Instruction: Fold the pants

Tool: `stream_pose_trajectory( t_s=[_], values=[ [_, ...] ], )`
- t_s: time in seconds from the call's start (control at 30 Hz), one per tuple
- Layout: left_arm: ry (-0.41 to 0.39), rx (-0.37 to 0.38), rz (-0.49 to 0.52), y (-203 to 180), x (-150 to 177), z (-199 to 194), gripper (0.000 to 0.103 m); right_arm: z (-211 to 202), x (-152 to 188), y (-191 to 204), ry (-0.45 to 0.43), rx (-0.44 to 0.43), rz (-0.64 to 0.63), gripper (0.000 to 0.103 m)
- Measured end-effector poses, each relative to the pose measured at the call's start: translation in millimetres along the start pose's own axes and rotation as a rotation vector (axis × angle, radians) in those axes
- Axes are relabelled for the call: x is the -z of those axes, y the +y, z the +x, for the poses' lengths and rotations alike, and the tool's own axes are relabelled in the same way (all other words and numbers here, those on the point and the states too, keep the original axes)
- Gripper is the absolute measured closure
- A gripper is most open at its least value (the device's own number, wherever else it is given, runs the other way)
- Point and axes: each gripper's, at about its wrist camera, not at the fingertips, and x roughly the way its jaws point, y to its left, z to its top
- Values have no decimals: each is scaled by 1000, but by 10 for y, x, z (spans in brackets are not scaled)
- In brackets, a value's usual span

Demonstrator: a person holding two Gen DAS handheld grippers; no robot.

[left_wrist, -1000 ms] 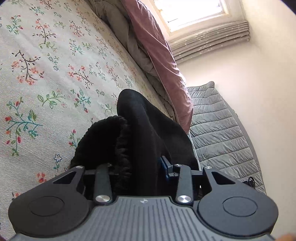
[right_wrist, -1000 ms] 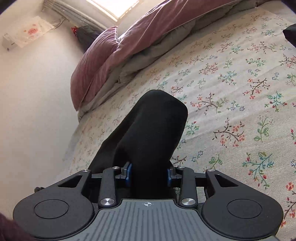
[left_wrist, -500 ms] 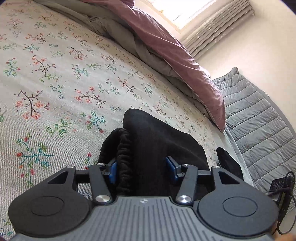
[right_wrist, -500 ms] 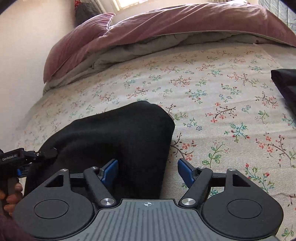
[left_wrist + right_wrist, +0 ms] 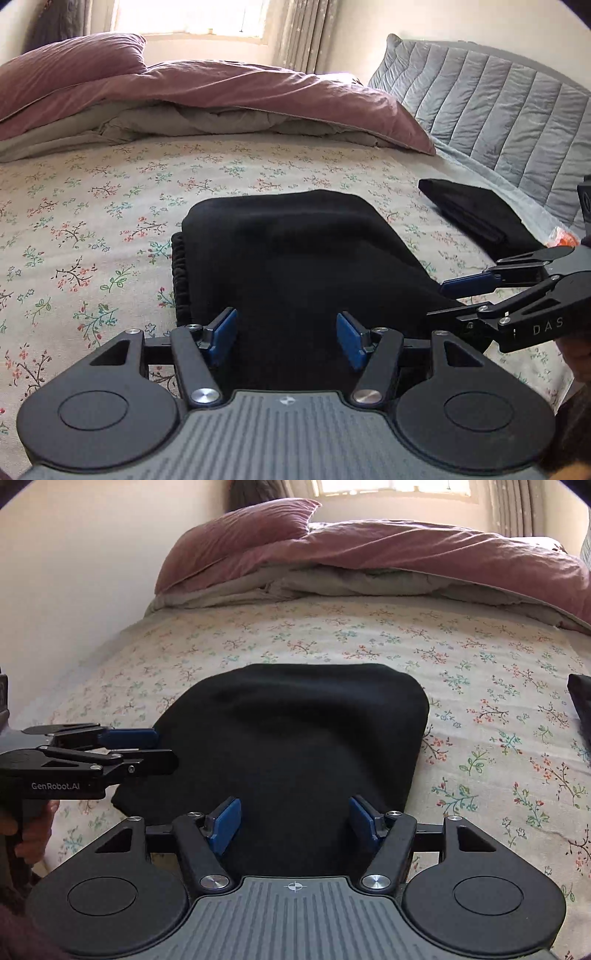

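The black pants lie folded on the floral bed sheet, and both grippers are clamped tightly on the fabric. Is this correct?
Not quite. The black pants do lie folded on the floral bed sheet, but neither gripper clamps them. In the left wrist view the left gripper has its pads apart, opening; in the right wrist view the right gripper is also open, though closing, pads clear of the cloth.

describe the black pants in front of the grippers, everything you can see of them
The black pants lie folded into a compact rectangular bundle on the floral bedsheet. The fabric looks soft and thick, matte black, with a gathered elastic waistband along the bundle's left edge in the left wrist view. No pads press on them.
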Motion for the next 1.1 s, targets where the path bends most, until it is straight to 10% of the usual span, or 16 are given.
stream_pose_trajectory(
  t_s=[0.2,0.4,0.57,1.1],
  values=[
    [38,-64,95,-98,193,17,32,234,342,240,55,109,-134,41],
    [14,-98,-30,-144,51,-262,16,-86,230,133,-12,123,-56,41],
    [10,-184,-70,-362,-50,-523,0,-501,131,123,-98,209,-27,18],
    [105,-404,-168,-679,24,-433,0,-686,382,88,-101,410,127,0]
  ],
)
